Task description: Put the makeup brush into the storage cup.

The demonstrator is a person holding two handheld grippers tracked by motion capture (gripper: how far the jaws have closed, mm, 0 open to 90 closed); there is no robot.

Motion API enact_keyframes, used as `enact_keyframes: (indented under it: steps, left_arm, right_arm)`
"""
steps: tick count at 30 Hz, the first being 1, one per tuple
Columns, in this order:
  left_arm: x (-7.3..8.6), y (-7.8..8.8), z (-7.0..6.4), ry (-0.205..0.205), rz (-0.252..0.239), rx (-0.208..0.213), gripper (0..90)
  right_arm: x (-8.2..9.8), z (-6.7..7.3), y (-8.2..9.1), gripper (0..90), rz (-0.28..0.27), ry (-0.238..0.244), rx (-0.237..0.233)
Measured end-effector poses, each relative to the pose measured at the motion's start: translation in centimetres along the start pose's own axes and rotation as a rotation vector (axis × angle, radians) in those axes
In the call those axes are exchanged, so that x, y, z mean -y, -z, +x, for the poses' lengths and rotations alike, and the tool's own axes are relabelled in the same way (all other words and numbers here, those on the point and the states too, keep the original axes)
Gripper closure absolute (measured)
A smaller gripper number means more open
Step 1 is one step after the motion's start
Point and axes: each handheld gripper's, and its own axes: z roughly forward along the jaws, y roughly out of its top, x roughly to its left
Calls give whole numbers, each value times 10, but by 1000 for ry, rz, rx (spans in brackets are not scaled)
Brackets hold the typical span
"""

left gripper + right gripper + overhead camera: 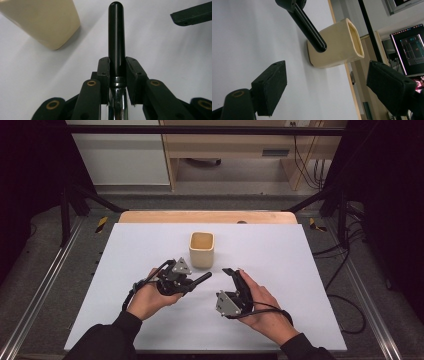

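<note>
Black handle [308, 26] before cream cup [337, 45], between wide-apart claw [332, 87] pads.

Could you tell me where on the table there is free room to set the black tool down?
The white table is bare left of the cup, right of it out to the edge, and along the near edge between the forearms. It is crowded just in front of the cup, where the left gripper holds the tool and the right gripper waits open.

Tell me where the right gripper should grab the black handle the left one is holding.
Grip the black handle near its rounded free end, coming from the right gripper's side. The left gripper clamps its base at the metal collar, so only the straight, slim outer length is clear; close across its width.
</note>
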Motion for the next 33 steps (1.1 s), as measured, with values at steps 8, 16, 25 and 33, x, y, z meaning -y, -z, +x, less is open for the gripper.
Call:
enact_keyframes:
  steps: [8,16,25,33]
  left_arm:
    - [-3,-2,-4,-7,-5,8,744]
    - [-7,-2,-7,-21,1,16,743]
    - [-9,-2,-11,-31,-1,25,744]
    - [-9,-1,-13,-36,-6,29,743]
  right_arm:
    - [-4,-1,-2,187,-3,32,3]
    - [-10,3,-9,266,-7,112,-9]
    - [-15,10,-17,345,-11,197,-35]
    - [-20,12,-21,391,-4,255,-34]
